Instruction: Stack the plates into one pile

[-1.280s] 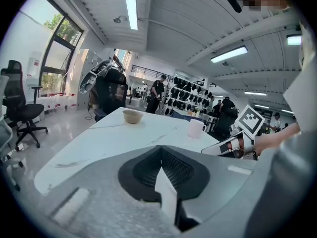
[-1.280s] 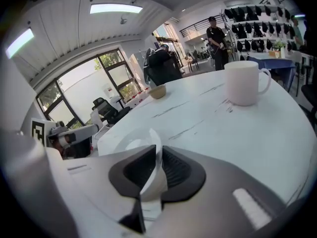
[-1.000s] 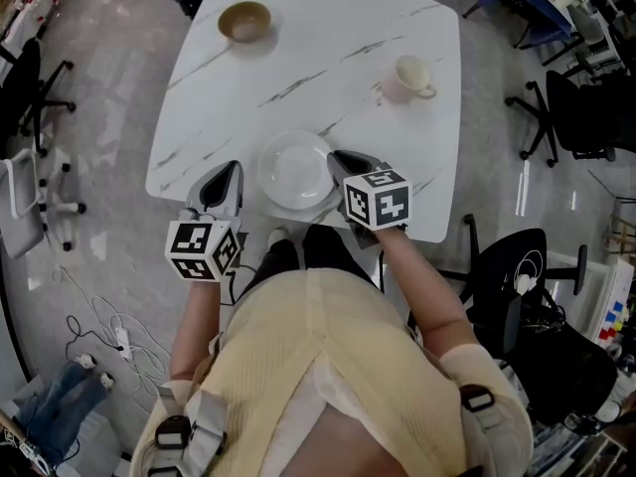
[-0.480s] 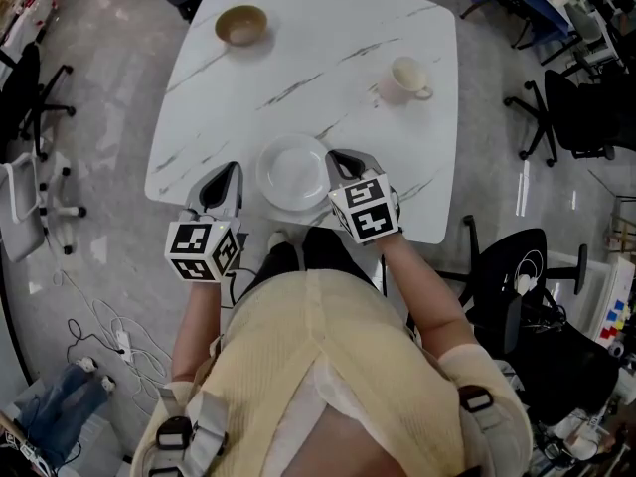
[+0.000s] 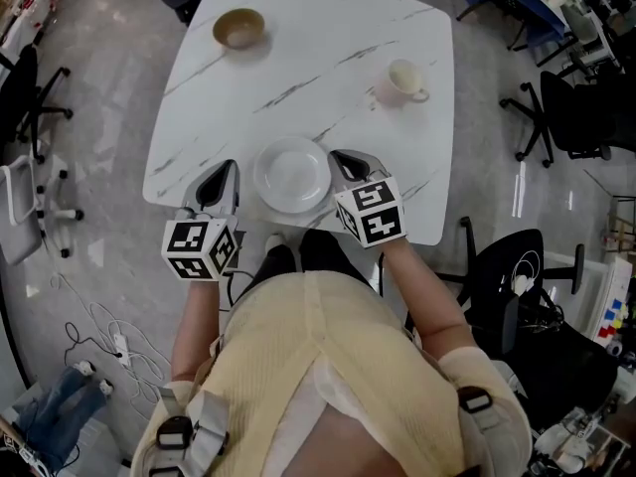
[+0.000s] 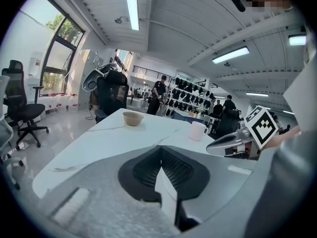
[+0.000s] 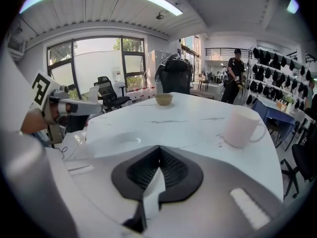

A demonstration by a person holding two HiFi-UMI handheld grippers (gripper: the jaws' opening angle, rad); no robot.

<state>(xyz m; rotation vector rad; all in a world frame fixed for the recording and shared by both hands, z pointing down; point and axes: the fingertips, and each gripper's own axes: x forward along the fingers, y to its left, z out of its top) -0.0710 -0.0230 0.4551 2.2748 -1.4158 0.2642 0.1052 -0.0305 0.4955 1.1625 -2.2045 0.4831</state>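
Note:
A round white plate (image 5: 291, 174) lies on the white marble table (image 5: 328, 28) near its front edge; I cannot tell whether more plates lie under it. My left gripper (image 5: 225, 170) rests just left of the plate, shut and empty. To the right of the plate my right gripper (image 5: 343, 157) is also shut, with nothing between its pads. In the right gripper view the plate (image 7: 116, 142) lies to the left beyond the closed jaws, and the left gripper (image 7: 74, 106) shows past it. The plate is hidden in the left gripper view, which shows the right gripper (image 6: 233, 144).
A tan bowl (image 5: 238, 27) stands at the table's far left and a pale mug (image 5: 405, 78) at the far right. Black office chairs (image 5: 571, 112) stand on the floor to the right, another chair (image 5: 35, 78) to the left. Cables lie on the floor at lower left.
The right gripper's marker cube has rolled and the gripper sits slightly back from the plate's rim. The left gripper has not moved.

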